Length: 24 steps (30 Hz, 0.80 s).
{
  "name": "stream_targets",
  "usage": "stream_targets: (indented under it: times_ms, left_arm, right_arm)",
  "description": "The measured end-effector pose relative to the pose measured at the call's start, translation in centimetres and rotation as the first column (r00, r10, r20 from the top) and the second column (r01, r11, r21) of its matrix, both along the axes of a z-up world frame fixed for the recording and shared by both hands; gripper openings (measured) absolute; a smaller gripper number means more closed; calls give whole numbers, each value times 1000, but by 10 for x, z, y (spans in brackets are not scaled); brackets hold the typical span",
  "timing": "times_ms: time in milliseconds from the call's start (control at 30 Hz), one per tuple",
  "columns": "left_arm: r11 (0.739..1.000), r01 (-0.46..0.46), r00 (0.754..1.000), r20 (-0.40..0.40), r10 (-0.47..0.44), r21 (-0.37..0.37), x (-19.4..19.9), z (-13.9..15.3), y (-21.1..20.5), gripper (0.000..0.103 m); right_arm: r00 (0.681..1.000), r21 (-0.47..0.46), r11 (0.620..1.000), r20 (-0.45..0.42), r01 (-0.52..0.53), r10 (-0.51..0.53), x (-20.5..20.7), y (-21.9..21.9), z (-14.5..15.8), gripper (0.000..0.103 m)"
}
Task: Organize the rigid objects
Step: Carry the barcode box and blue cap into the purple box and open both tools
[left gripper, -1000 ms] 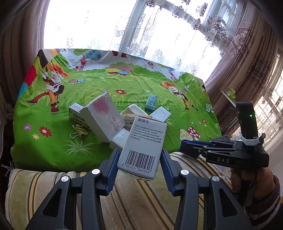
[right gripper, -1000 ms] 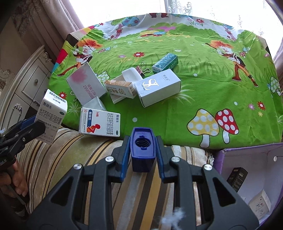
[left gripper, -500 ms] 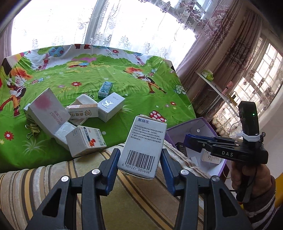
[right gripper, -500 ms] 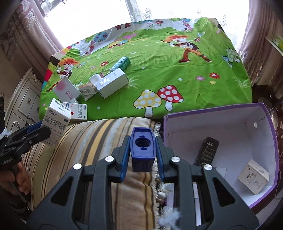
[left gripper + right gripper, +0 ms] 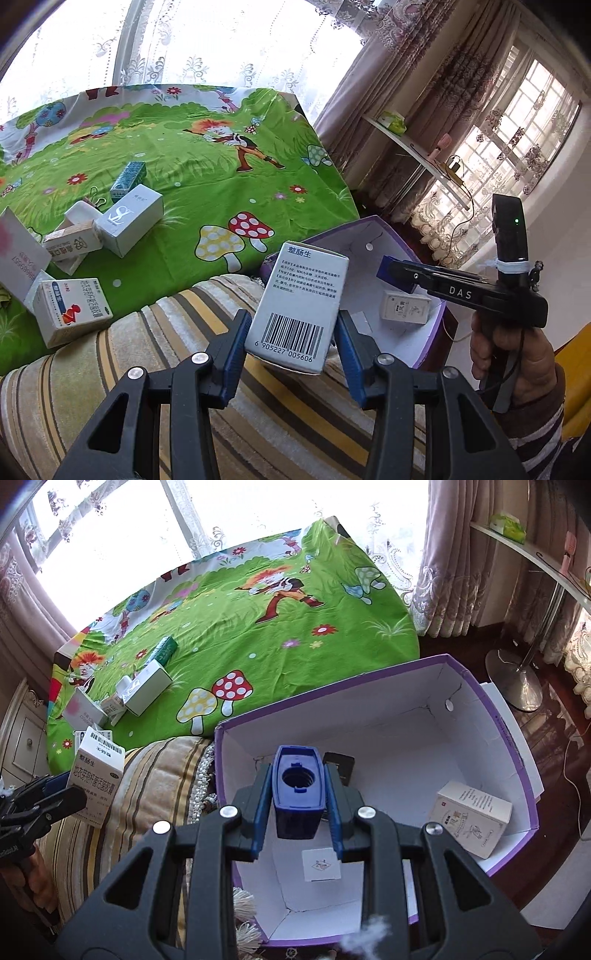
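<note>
My left gripper (image 5: 291, 343) grips one barcoded box (image 5: 301, 306); right gripper (image 5: 297, 812) clamps one blue cap (image 5: 298, 790) above the bin (image 5: 513, 746), three boxes inside.

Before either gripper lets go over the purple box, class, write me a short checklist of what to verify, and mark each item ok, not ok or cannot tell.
1. Right gripper shut on the blue cap: ok.
2. Blue cap above the open purple box: ok.
3. Bare box floor free for a drop, apart from the black box, beige carton and small white card: ok.
4. Left gripper shut on the white medicine box: ok.
5. White medicine box over the purple box: not ok, in the right view it hangs over the striped cushion.
6. Exact height above the floor: cannot tell.
</note>
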<state>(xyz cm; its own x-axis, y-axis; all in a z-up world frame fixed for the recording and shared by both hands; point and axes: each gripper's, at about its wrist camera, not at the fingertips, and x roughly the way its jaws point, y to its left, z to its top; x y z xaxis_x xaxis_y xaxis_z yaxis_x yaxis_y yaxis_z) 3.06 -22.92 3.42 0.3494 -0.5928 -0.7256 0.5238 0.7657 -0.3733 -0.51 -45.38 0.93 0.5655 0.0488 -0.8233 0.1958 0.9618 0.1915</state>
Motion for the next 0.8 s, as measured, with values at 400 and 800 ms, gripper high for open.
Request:
stream_targets:
  times_ms: [400,800]
  left_arm:
    - [997,76,996,-42,-75,34,19,-10,-63,47]
    - [993,119,991,-60,-118,11,21,-13,-83,58]
  right_arm:
    - [993,-66,991,-24,114,-116,-4,-32,-16,32]
    - [986,-86,983,-26,161,-164,-6,-42,-17,47]
